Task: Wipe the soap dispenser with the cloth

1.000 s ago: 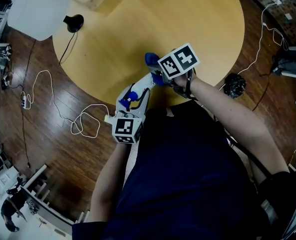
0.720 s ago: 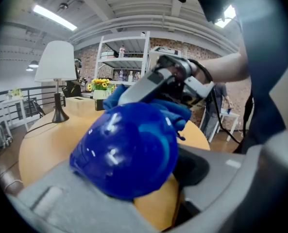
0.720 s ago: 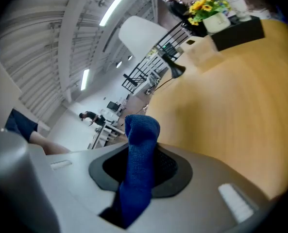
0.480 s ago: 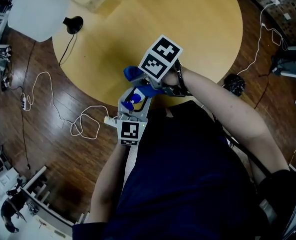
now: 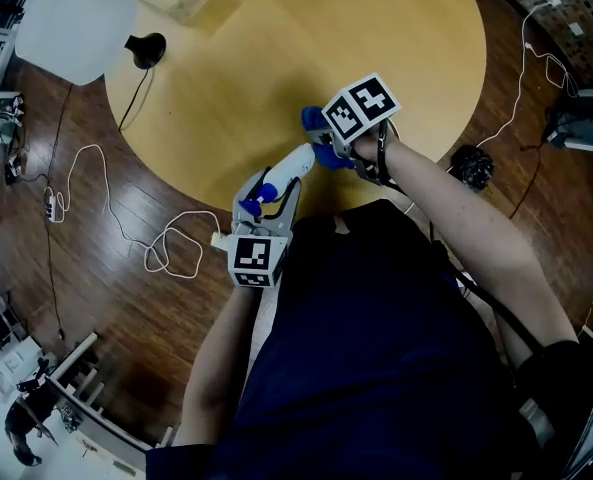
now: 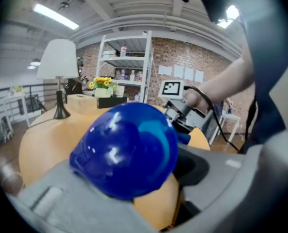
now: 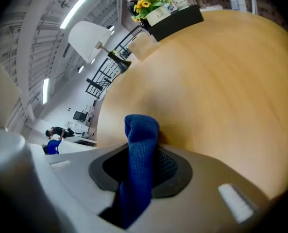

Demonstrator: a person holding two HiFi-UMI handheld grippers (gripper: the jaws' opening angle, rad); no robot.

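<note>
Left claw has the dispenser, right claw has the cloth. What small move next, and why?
Probably slide the right claw back along the soap dispenser toward the left claw, keeping the cloth against it. The cloth sits at the bottle's far end, and the white body between it and the blue pump lies bare.

The white soap dispenser point(image 5: 294, 165) with blue pump lies tilted; the bunched blue cloth point(image 7: 139, 159) seems to touch its base.

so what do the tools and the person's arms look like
Left tool and right tool are light grey; each carries a white cube of black square markers. A black cable loops at the right wrist. Arms are bare below a dark navy top.
</note>
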